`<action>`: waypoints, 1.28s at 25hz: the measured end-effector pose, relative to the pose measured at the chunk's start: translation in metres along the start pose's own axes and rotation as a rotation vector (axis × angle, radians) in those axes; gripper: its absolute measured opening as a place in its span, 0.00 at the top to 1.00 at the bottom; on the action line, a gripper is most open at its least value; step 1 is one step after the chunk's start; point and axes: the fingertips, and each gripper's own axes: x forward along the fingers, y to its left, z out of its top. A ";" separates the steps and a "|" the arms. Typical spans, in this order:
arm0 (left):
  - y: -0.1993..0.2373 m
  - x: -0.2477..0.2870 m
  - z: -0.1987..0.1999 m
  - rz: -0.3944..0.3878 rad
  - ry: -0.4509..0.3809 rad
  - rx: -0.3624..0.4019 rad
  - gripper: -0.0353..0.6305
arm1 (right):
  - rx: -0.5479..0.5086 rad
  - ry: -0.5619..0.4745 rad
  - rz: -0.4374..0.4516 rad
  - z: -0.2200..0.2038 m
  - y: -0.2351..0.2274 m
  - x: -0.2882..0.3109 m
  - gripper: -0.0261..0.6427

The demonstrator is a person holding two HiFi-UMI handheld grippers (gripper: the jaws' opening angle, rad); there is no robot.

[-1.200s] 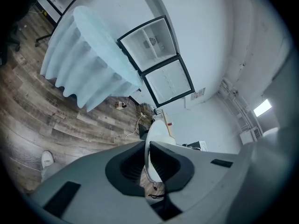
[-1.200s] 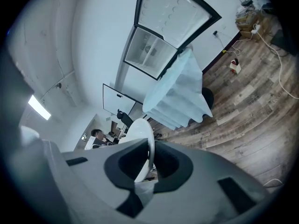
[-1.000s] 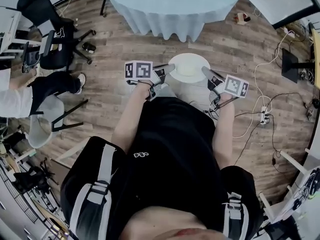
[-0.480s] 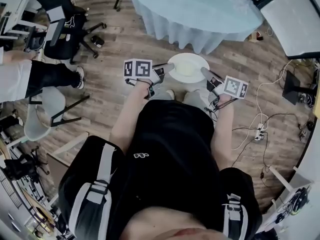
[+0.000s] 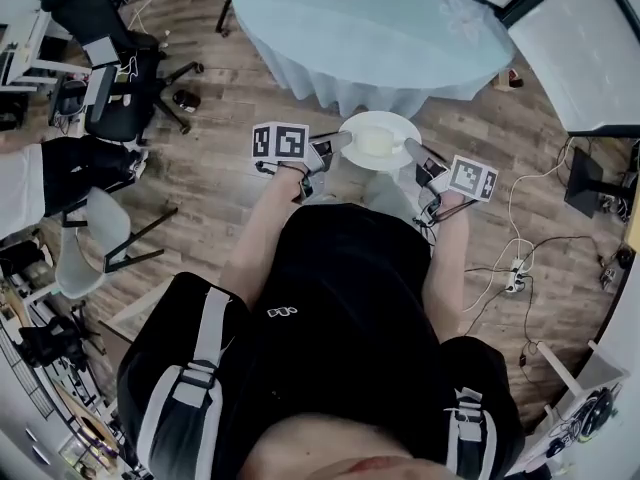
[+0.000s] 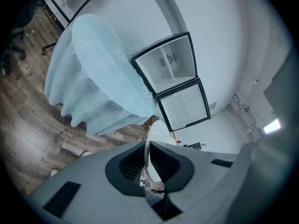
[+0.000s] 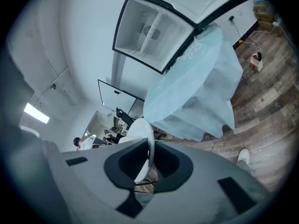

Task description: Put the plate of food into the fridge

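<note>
Closest to us, our left gripper (image 5: 343,139) is clenched on the left rim of the round white plate (image 5: 378,140), with the thin edge pinched between its dark pads. Our right gripper (image 5: 411,147) is clamped the same way on the opposite rim. The plate is carried between the two, in front of our waist and above the brown wood-plank floor (image 5: 215,173) — a pale yellowish portion of food (image 5: 371,145) lies on it.

Just beyond the plate stands the round table draped in a light blue cloth (image 5: 370,28), its hem hanging close to the floor. Off to our left are a black office chair (image 5: 110,68) and a grey chair (image 5: 95,238). A white power strip with cables (image 5: 516,276) lies on the floor to our right.

Farthest off, past the table, the black-framed white fridge (image 6: 174,85) stands against the white wall — its upper compartment shows a pale interior with shelves.
</note>
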 end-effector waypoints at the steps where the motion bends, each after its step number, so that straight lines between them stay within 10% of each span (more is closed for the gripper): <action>1: -0.006 0.011 0.008 0.003 -0.005 0.009 0.91 | -0.002 -0.003 0.006 0.012 -0.005 -0.004 0.92; 10: -0.049 0.101 0.049 -0.020 -0.029 0.011 0.90 | 0.002 -0.051 0.022 0.100 -0.052 -0.047 0.92; 32: -0.050 0.175 0.076 0.014 0.071 0.000 0.90 | 0.113 -0.126 -0.002 0.147 -0.108 -0.064 0.92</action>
